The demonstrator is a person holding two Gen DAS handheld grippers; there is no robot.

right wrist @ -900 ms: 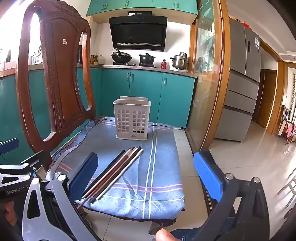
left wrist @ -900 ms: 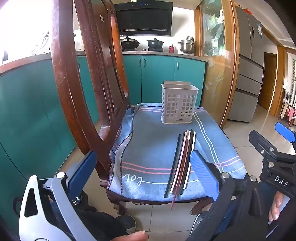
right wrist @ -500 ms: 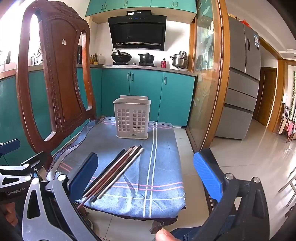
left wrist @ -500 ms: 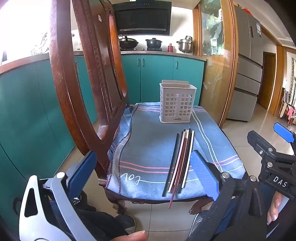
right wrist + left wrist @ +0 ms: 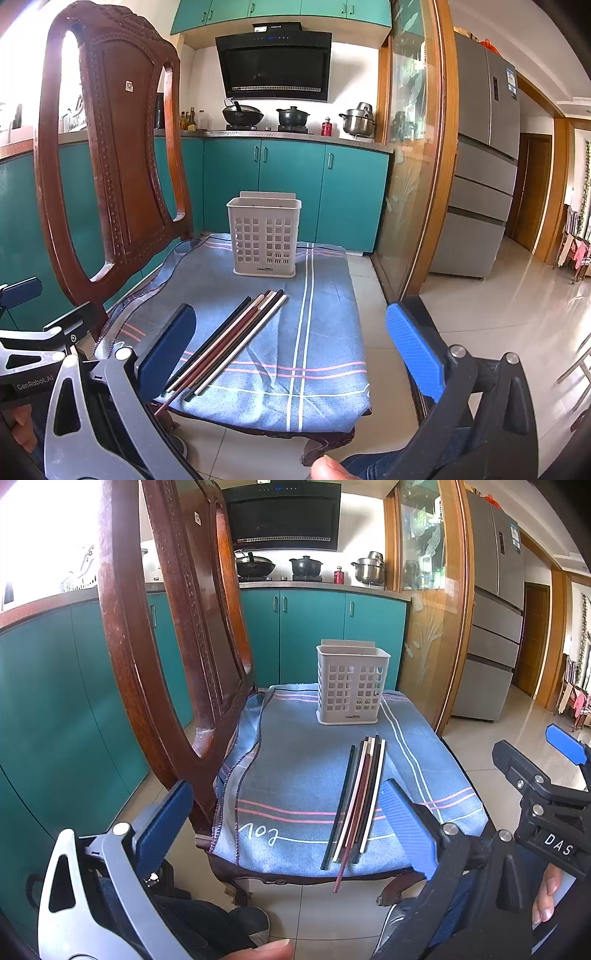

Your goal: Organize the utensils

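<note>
Left claw (image 5: 284, 823) and right claw (image 5: 291, 350) gape, tilted toward chopsticks (image 5: 360, 797).

Your left hand-held gripper (image 5: 291, 827) has its jaws spread wide, nothing between the blue pads, and it tilts gently downward. Your thumb tip (image 5: 271, 949) shows at the bottom edge of the left wrist view, under the gripper's frame.

Your right hand-held gripper (image 5: 295, 350) is likewise spread wide and holds nothing, also pitched slightly downward. A fingertip (image 5: 328, 469) of your right hand shows at the bottom edge of its own view. In the left wrist view, your right hand's fingers (image 5: 546, 897) wrap the black body of that gripper.

Both grippers sit side by side, apart from each other.
</note>
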